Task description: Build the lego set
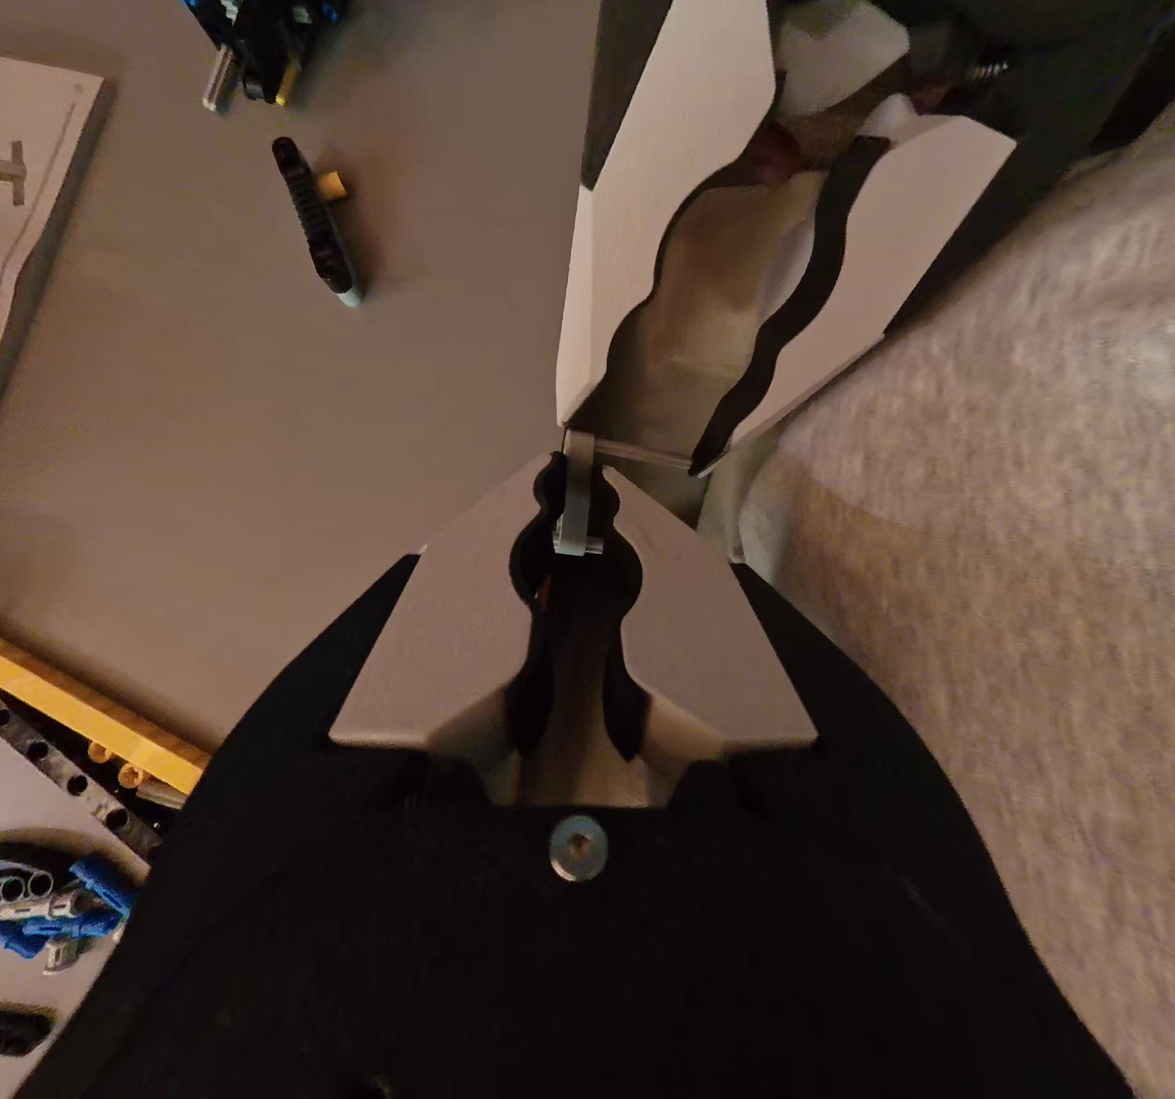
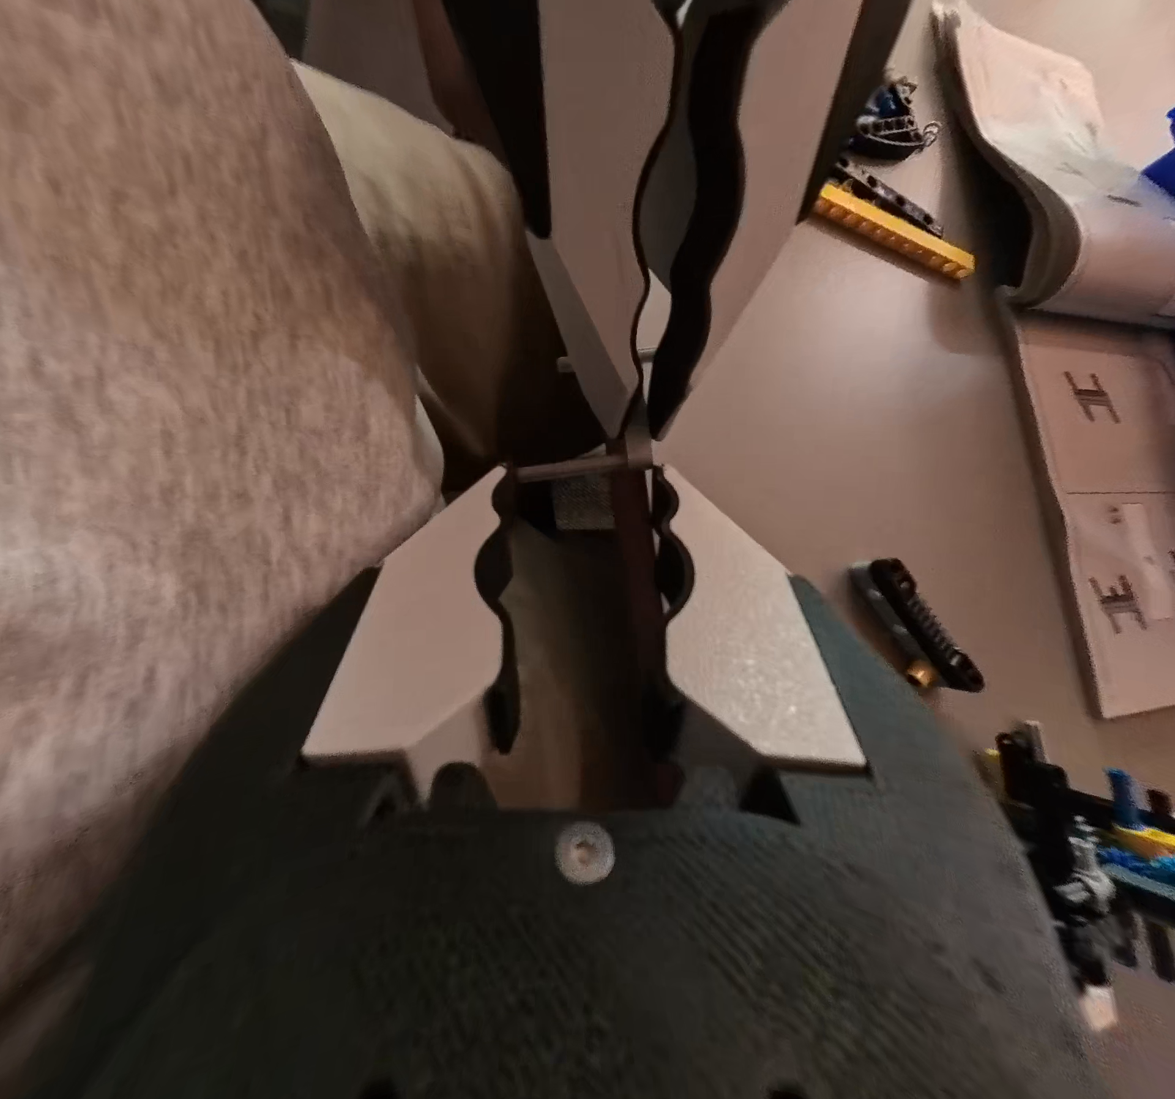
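Left gripper point(image 1: 577, 496) fingers pinch grey connector point(image 1: 575, 512); right gripper point(image 1: 626, 448) holds its axle point(image 1: 642, 450).

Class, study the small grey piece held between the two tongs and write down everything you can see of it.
The grey piece is a small flat plastic connector with a thin grey rod running from its upper end. The left tongs are shut on the connector, which stands roughly upright between their black wavy pads. The right tongs grip across the rod. It hangs above the table edge, touching nothing else.
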`<state>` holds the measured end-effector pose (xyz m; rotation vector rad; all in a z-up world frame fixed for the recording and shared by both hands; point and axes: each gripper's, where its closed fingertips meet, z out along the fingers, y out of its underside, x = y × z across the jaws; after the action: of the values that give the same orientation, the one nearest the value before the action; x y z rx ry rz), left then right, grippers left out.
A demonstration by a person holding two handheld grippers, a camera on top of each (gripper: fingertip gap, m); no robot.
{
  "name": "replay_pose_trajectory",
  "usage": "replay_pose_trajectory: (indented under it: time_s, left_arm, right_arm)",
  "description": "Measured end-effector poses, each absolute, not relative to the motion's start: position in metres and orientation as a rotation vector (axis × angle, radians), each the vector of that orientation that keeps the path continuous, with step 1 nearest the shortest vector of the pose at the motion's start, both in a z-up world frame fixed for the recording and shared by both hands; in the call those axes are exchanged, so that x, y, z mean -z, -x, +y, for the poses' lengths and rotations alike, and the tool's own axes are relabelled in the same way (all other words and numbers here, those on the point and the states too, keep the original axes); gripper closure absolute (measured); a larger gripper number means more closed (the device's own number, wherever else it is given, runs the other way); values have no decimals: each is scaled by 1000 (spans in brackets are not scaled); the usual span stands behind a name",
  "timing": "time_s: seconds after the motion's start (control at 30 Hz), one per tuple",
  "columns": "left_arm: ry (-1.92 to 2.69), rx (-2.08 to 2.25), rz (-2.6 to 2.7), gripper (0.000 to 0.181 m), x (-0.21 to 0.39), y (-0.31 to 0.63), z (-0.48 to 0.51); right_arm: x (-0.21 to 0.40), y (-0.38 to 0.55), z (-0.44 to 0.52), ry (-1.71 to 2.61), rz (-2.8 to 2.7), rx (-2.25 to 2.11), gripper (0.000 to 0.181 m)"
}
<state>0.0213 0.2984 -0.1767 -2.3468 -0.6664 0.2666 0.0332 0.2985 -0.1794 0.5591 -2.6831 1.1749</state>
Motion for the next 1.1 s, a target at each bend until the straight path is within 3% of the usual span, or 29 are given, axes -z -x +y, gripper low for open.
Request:
replay_pose_trajectory:
  time_s: [0.03, 1.1]
  left_arm:
    - [2358, -274, -667, 176, 178, -21, 298]
    - [2377, -290, -626, 176, 174, -27, 307]
  right_arm:
    - [181, -33, 299, -571, -2667, -1144, 138]
    - [188, -38, 307, -540, -2792, -1073, 139]
